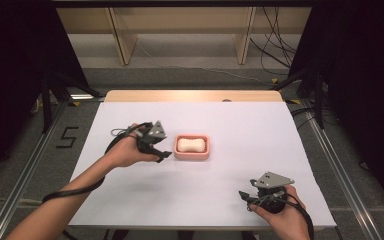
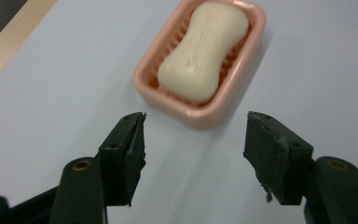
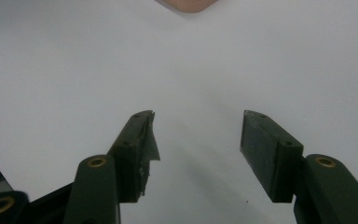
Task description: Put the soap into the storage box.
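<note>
- On the counter [image 1: 195, 200], under a white sheet with a strip of bare wood at the far edge, sits a small group of things seen from above.
- At its middle stands a pink soap dish [image 1: 192, 148], rectangular with rounded corners and a ribbed floor.
- Inside the dish lies a cream bar of soap [image 1: 190, 145], waisted in the middle, lengthwise along the dish.
- Just left of the dish, a person's left hand holds the left gripper [image 1: 161, 154]. Its fingers [image 2: 126, 149] stand apart with nothing between them, pointing at the near end of the dish and not touching it.
- Near the counter's front right corner, well apart from the dish, the right hand holds the right gripper [image 1: 247, 196]. Its fingers [image 3: 137, 144] are also spread, empty, over bare white sheet; a pink edge of the dish peeks in at the top of the right gripper view.
</note>
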`<action>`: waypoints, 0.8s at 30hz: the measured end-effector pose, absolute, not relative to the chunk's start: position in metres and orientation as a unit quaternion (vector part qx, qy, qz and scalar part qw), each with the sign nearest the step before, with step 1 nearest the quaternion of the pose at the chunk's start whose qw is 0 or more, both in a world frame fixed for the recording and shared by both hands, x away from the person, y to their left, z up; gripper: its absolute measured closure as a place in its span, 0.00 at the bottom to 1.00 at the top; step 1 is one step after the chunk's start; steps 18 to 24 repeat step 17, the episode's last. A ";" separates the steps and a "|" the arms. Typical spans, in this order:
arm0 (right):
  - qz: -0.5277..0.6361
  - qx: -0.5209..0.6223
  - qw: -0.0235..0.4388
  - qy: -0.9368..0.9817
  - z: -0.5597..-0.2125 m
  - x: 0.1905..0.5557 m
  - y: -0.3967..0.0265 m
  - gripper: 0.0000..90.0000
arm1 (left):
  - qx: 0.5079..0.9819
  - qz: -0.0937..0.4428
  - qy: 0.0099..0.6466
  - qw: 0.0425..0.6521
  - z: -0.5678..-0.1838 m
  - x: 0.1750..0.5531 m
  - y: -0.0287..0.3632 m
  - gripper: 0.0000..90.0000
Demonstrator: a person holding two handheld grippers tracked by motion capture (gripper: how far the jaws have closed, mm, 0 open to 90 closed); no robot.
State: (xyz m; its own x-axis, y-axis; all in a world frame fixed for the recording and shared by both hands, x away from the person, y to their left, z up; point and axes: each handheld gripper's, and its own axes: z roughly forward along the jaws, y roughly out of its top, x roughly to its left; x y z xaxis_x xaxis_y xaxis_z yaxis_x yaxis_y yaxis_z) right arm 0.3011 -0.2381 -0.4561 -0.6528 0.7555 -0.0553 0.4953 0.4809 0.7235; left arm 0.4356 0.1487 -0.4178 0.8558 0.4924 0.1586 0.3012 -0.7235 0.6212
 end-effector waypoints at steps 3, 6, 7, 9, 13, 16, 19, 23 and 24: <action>0.345 0.372 0.192 0.840 -0.456 0.301 -0.238 0.50 | 0.896 0.167 0.250 0.328 -0.424 0.414 0.174 0.41; 0.343 0.372 0.195 0.840 -0.456 0.302 -0.238 0.50 | 0.881 0.160 0.284 0.344 -0.434 0.391 0.195 0.41; 0.343 0.379 0.191 0.838 -0.456 0.301 -0.237 0.50 | 0.878 0.165 0.291 0.342 -0.437 0.383 0.201 0.41; 0.343 0.374 0.192 0.840 -0.456 0.301 -0.237 0.50 | 0.869 0.163 0.307 0.352 -0.443 0.366 0.211 0.41; 0.340 0.374 0.188 0.842 -0.456 0.302 -0.236 0.50 | 0.859 0.162 0.324 0.363 -0.448 0.335 0.225 0.42; 0.341 0.372 0.188 0.843 -0.456 0.302 -0.235 0.49 | 0.851 0.184 0.327 0.367 -0.452 0.315 0.232 0.43; 0.339 0.371 0.183 0.845 -0.456 0.302 -0.235 0.49 | 0.852 0.188 0.326 0.363 -0.452 0.311 0.234 0.43; 0.339 0.371 0.183 0.845 -0.456 0.302 -0.235 0.49 | 0.852 0.188 0.326 0.363 -0.452 0.311 0.234 0.43; 0.339 0.371 0.183 0.845 -0.456 0.302 -0.235 0.49 | 0.852 0.188 0.326 0.363 -0.452 0.311 0.234 0.43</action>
